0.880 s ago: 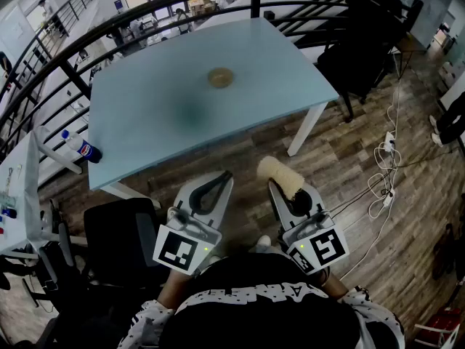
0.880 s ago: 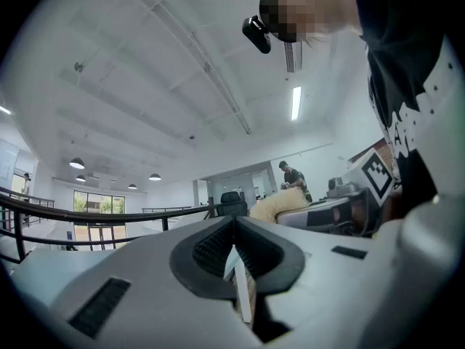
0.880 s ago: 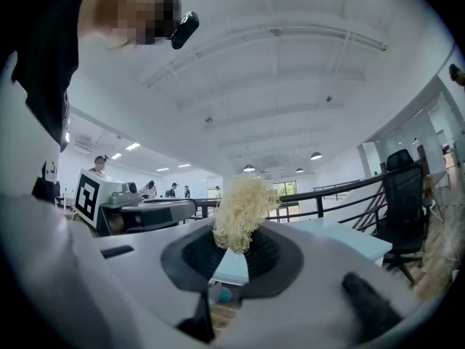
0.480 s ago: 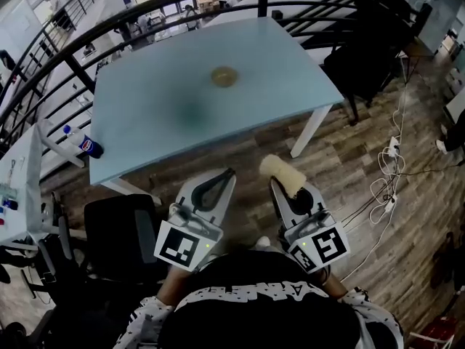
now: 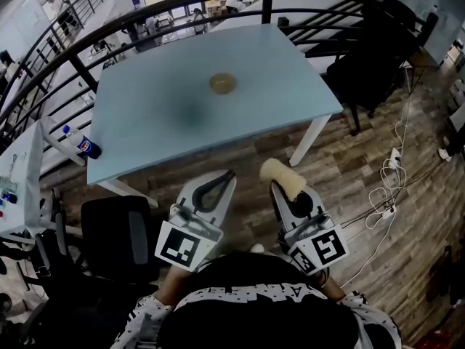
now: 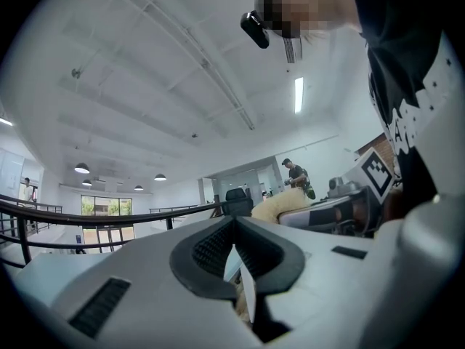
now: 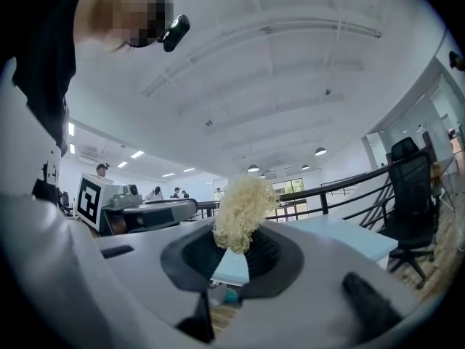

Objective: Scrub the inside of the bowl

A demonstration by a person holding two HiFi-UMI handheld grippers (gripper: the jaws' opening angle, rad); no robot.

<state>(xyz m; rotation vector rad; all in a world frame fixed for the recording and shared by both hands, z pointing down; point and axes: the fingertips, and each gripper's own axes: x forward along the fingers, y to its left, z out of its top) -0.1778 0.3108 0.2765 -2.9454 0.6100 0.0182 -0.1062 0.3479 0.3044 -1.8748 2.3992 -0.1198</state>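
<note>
A small brownish bowl (image 5: 222,83) sits on the far middle of the light blue table (image 5: 160,122), well ahead of both grippers. My left gripper (image 5: 227,174) is held low over the wooden floor, short of the table's near edge, with its jaws shut and nothing between them (image 6: 233,224). Beside it my right gripper (image 5: 275,185) is shut on a pale yellow fibrous scrubber (image 5: 283,176), whose tuft sticks out past the jaws (image 7: 240,211). The gripper views look upward at the ceiling; neither shows the bowl.
A blue-labelled bottle (image 5: 81,145) lies at the table's left edge. A black chair (image 5: 109,233) stands near my left, another black chair (image 5: 367,60) at the table's right. A black railing (image 5: 182,9) curves behind the table. White cables (image 5: 385,180) lie on the floor.
The head view has drifted slightly, so the table sits a little lower and further right. Both grippers keep their places and their jaws stay as they were.
</note>
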